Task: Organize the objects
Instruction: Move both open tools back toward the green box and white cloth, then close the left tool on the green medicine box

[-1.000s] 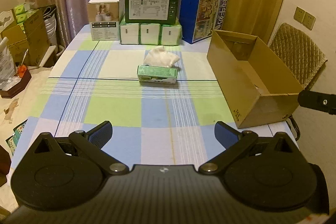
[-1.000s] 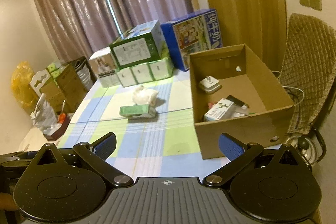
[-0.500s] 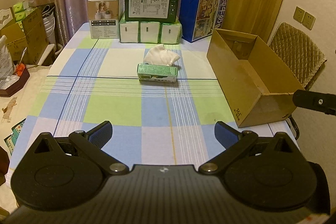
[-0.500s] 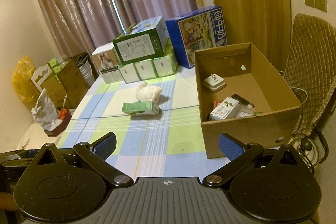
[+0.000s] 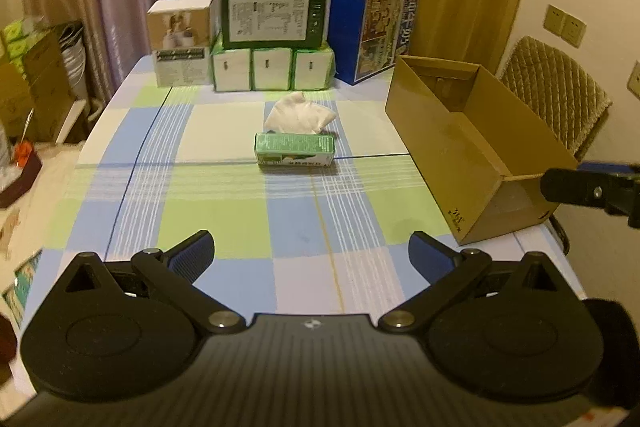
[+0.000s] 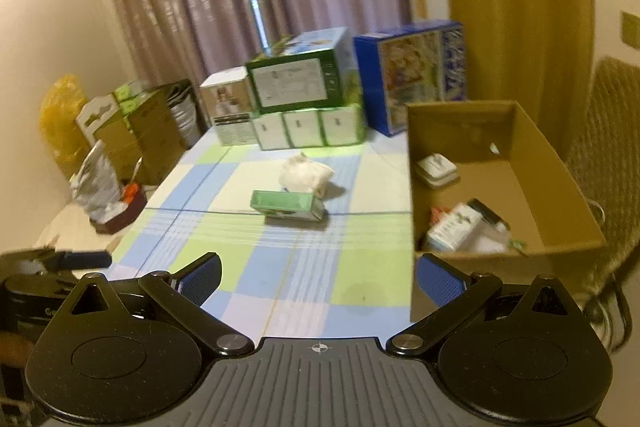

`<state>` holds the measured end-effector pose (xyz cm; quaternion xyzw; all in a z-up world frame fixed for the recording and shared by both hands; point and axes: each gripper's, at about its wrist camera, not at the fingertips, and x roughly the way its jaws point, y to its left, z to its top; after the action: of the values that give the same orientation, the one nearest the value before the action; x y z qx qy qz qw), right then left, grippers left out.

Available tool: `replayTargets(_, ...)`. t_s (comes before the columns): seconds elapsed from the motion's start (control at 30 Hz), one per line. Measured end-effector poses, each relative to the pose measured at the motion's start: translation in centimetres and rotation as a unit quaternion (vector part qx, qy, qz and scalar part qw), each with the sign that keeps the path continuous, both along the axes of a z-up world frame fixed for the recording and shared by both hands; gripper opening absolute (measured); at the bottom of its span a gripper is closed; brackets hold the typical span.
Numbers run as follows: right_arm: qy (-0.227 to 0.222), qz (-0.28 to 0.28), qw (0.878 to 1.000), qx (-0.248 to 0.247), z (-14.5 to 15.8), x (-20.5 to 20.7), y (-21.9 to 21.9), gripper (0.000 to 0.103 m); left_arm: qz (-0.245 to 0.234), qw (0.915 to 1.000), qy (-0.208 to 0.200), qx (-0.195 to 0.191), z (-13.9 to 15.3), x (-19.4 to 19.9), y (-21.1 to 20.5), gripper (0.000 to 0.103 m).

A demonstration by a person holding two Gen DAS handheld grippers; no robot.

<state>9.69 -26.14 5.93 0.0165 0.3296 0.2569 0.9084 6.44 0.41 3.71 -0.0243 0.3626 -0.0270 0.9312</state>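
Both tools are released, jaws spread wide, holding nothing: the left tool (image 5: 310, 251) and the right tool (image 6: 318, 275) hover over the near edge of the surface (image 5: 224, 223), which is covered by a blue, green and white checked cloth.

One green tissue box (image 5: 295, 149) lies at the middle of the surface, with one white tissue (image 5: 300, 117) standing out of its top. Its printing is too small to read.

One open cardboard box (image 6: 560, 211) sits along the right edge. Inside are one white plug adapter (image 6: 436, 169) toward the far end, and one white-and-green carton (image 6: 452, 227) with other small items, too blurred to count, toward the near end.

Along the far edge stand three white-and-green packs (image 5: 272, 69), one green box (image 5: 274, 15) on top of them, one white box (image 5: 182, 39) to the left, and one blue box (image 5: 374, 31) to the right, bearing Chinese characters.
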Motion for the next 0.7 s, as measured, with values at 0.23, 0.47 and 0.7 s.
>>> replayTargets(0.23, -0.03, 0.046, 0.998, -0.042, -0.8, 3.2, 3.1, 0.101, -0.092, 0.994, -0.011, 0.058, -0.8, 3.6, 1.1, 0.101)
replayTargets(0.47, -0.028, 0.076, 0.994, -0.072, -3.1, 9.0, 6.6, 0.085, -0.147, 0.9844, 0.004, 0.097, -2.8, 9.6, 2.4, 0.099)
replayTargets(0.7, 0.0, 0.099, 0.99, -0.104, -6.2, 15.5, 9.4, 0.066, -0.244, 0.9549, 0.0, 0.17, -6.1, 15.6, 2.6, 0.088)
